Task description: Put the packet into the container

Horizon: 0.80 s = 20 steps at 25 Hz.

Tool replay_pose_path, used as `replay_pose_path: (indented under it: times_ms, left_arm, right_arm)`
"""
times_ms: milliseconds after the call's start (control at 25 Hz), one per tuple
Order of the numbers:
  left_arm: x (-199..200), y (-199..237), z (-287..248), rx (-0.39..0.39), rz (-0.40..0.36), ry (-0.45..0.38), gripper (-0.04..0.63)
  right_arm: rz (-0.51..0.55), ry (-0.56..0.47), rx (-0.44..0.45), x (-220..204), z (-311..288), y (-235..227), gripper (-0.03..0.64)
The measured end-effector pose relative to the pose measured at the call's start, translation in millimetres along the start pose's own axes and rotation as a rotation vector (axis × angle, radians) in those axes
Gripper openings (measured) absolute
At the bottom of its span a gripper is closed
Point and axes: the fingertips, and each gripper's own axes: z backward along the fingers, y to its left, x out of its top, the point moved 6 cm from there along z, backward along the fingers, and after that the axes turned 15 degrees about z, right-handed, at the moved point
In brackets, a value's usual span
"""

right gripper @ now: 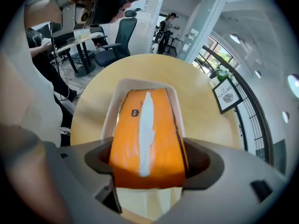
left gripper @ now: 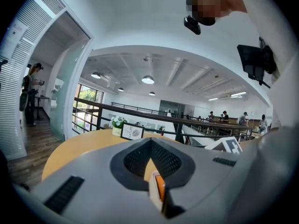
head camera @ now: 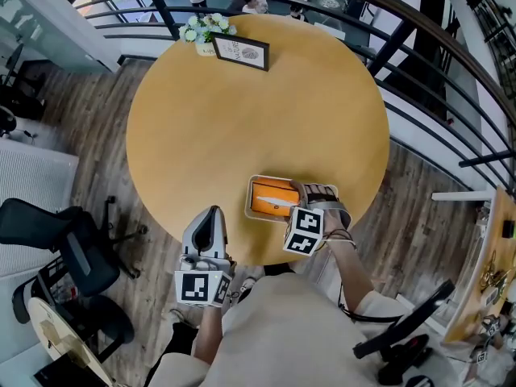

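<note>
Nearest, at the lower left of the head view, close to the body: the left gripper (head camera: 211, 216), at the near rim of the round wooden table (head camera: 242, 119). Clenched on nothing, going by its own view: only a dark hollow between the closed jaws, plus a sliver of table and orange beyond. Held off to the side, probably to leave the work to the other hand.

Just right of it, at lower centre: the right gripper (head camera: 313, 204), reaching over the right end of the cream container (head camera: 251, 196). Grasping the orange packet (head camera: 272, 196) by its near end. In the right gripper view, jaws against both long sides of the packet (right gripper: 147, 134), with a white strip down its middle. Lying lengthwise inside the container (right gripper: 110, 120), with pale walls visible on either side and past the far end, so seemingly in place and only lacking release. Gripped at the end rather than the middle, likely to keep the jaws clear of the walls.

Next, as a judgement: open, then draw straight back, without dragging packet or container toward the nearby table edge.

Farther up the table, near the top of the head view: a framed sign (head camera: 240, 52) and, just behind, a small pot of white flowers (head camera: 205, 27), well apart from the container. Beyond, a dark railing (head camera: 419, 63) curving round the table. At the left, on the wood floor, a black office chair (head camera: 68, 248).
</note>
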Motion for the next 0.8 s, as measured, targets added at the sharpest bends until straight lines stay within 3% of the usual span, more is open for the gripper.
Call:
replay_pose_path:
  times_ms: [240, 640, 800]
  left_arm:
    - [-1.4, -0.2, 1.6, 0.004, -0.001, 0.002, 0.005]
    - [-2.6, -6.7, -2.2, -0.023, -0.013, 0.004, 0.005]
    - [-1.3, -9.6, -1.6, -0.029, -0.023, 0.006, 0.005]
  right_arm:
    - [0.000, -0.009, -0.035, 2.4, 4.8, -3.4, 0.417]
    - [-0.022, -0.009, -0.076, -4.7, 8.8, -3.1, 0.413]
    - [-0.017, -0.003, -0.124, -7.0, 12.3, -4.2, 0.349]
